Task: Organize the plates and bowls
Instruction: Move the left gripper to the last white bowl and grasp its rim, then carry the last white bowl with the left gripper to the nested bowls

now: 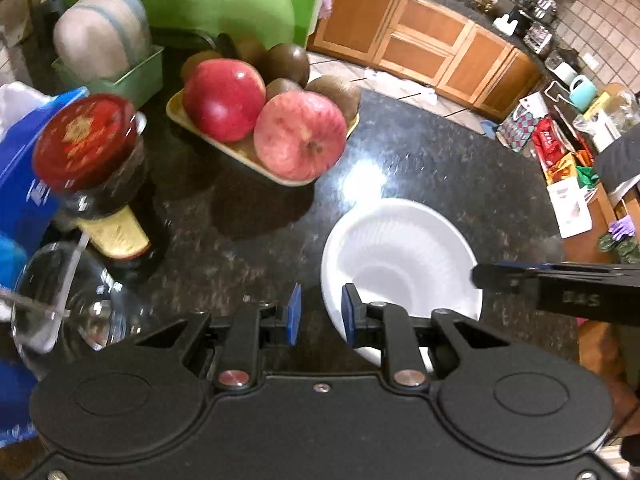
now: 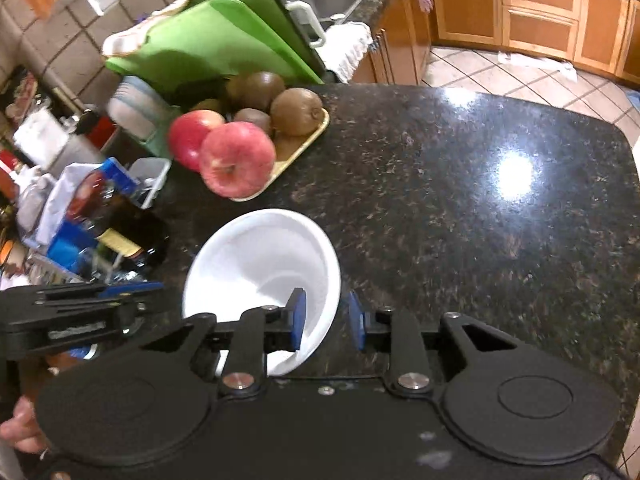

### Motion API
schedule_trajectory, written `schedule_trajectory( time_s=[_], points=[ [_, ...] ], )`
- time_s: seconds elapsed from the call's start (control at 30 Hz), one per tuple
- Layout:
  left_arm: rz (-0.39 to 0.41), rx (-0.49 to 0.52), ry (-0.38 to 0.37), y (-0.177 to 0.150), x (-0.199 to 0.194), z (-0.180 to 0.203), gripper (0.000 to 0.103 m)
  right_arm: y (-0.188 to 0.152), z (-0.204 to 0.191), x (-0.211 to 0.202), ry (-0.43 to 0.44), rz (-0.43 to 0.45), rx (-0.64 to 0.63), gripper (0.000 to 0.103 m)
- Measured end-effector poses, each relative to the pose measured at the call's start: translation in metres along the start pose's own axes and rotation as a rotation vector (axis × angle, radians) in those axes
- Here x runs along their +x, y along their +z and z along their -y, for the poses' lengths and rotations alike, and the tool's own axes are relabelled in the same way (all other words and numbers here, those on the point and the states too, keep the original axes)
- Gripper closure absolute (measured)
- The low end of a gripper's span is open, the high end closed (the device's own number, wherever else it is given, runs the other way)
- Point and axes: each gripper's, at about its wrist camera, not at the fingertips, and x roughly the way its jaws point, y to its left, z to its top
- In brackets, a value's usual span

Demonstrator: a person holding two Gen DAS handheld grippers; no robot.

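Observation:
A white foam bowl (image 1: 400, 256) rests upright on the dark granite counter (image 1: 420, 160). My left gripper (image 1: 321, 316) straddles its left rim: one blue pad is outside over the counter, the other inside the bowl, and a gap shows beside the rim. In the right wrist view the bowl (image 2: 260, 252) has my right gripper (image 2: 327, 320) astride its right rim, with one pad inside, one outside, neither clearly pressing. Each gripper shows side-on in the other's view: the right gripper (image 1: 480, 276) and the left gripper (image 2: 152, 288). Pale plates (image 1: 100, 32) stand in a green rack at the back left.
A tan tray (image 1: 240, 148) of apples and kiwis sits just beyond the bowl. A red-capped dark bottle (image 1: 84, 140), a glass bowl (image 1: 60, 304) and blue packaging crowd the left. A green cutting board (image 2: 208, 44) leans behind. The counter's rounded edge (image 2: 624, 152) is to the right.

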Motion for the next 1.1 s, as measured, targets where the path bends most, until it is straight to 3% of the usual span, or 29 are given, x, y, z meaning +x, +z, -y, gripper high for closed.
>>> schedule_trajectory(
  time_s=[0.13,0.4,0.57,0.83,1.1],
  points=[
    [-0.002,0.017,0.023,0.007,0.008,0.001,0.073,0.003,0.004,0.015,0.000,-0.015,0.019,0.077],
    [-0.083,-0.007,-0.035,0.009,0.035,0.001,0.073,-0.003,0.000,0.025,-0.012,-0.038,-0.003,0.088],
    [-0.109,-0.006,-0.065,0.006,0.038,0.008,0.079,-0.007,-0.006,0.023,-0.023,-0.040,-0.006,0.092],
    [-0.081,0.023,-0.075,0.000,0.004,0.012,0.079,-0.016,-0.017,-0.017,-0.001,-0.010,0.011,0.092],
    [-0.048,0.074,-0.121,-0.020,-0.055,0.025,0.079,-0.054,-0.043,-0.096,-0.025,0.071,0.005,0.091]
  ],
)
